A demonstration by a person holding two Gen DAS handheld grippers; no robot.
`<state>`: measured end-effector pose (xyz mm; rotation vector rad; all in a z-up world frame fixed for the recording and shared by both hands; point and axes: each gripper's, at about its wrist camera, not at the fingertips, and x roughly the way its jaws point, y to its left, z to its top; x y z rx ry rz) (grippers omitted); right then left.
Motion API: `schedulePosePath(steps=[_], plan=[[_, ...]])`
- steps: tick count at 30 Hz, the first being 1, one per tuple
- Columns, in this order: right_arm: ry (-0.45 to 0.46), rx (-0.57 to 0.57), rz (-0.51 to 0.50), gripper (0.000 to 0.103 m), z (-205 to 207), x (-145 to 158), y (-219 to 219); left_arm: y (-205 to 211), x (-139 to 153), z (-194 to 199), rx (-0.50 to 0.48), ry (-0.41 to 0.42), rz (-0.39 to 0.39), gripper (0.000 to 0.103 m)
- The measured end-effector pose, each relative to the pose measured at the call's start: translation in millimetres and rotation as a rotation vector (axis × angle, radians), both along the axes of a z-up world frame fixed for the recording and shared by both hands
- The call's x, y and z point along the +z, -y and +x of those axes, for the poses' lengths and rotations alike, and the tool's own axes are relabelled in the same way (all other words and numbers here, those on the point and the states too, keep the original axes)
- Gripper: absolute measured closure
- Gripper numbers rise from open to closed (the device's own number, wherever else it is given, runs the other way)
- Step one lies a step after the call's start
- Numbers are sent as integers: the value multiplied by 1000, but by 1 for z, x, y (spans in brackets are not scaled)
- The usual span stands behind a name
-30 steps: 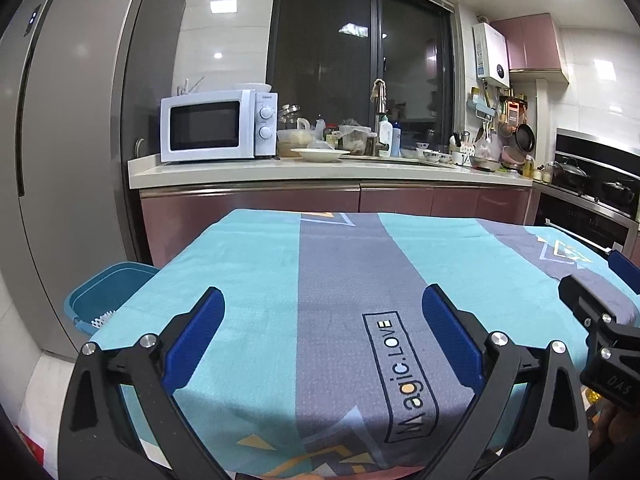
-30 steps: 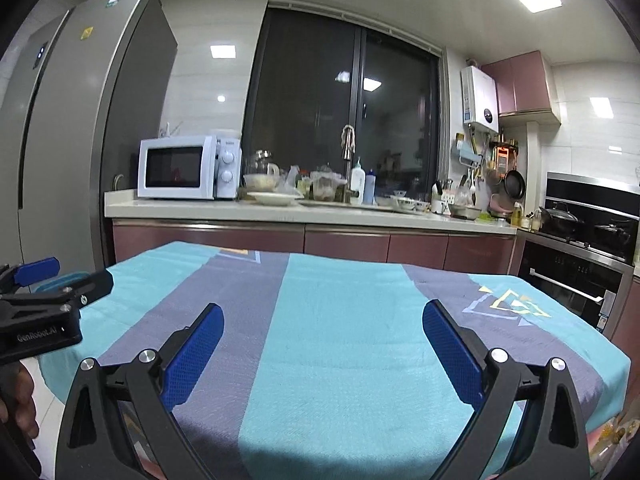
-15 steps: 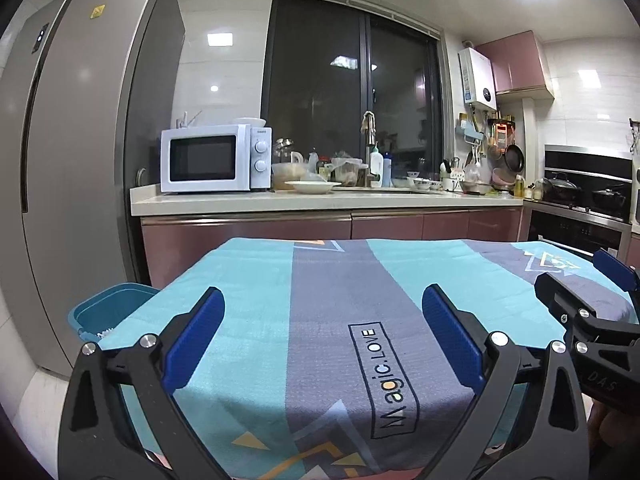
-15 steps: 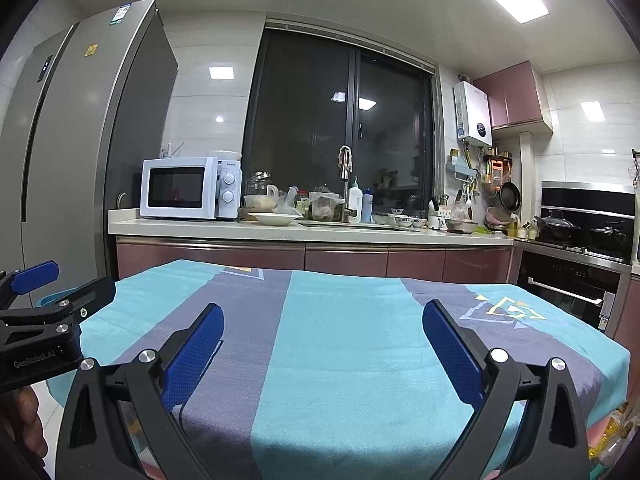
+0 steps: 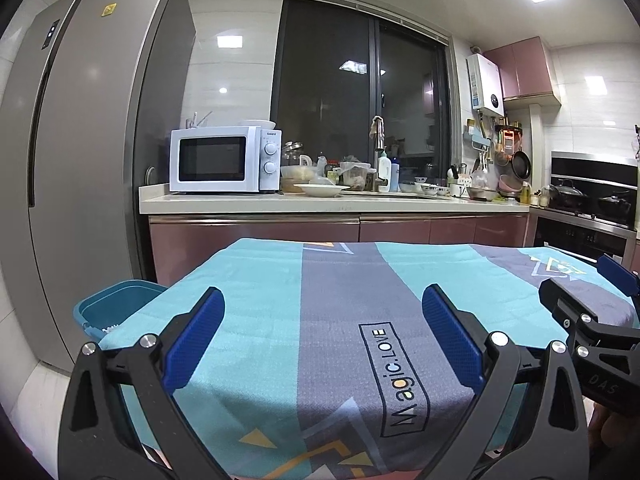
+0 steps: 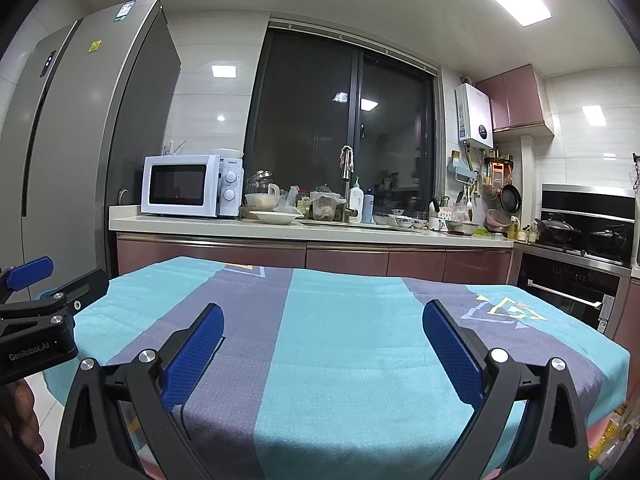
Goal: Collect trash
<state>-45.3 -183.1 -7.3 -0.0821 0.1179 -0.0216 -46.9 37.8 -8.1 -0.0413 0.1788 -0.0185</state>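
Both the left gripper (image 5: 322, 332) and right gripper (image 6: 322, 350) hung released, fingers spread and pointing toward the far counter (image 5: 320, 202), over the striped tablecloth (image 5: 340, 320), a blue bin (image 5: 116, 308) at left.

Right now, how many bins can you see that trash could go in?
1: a blue bin on the floor between the fridge and the left edge of the cloth-covered table. Others may be hidden behind the table.

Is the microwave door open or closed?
Closed. The microwave door sits flat against its white front, dark window facing out, with no gap showing along its edge in either view.
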Motion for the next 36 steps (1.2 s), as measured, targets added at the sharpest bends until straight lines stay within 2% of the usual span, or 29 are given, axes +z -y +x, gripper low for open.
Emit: schedulePosePath(steps=[36], plan=[[1,-12,2,7,-1,-2,2,-6,0,11,-40,-3,6,6]])
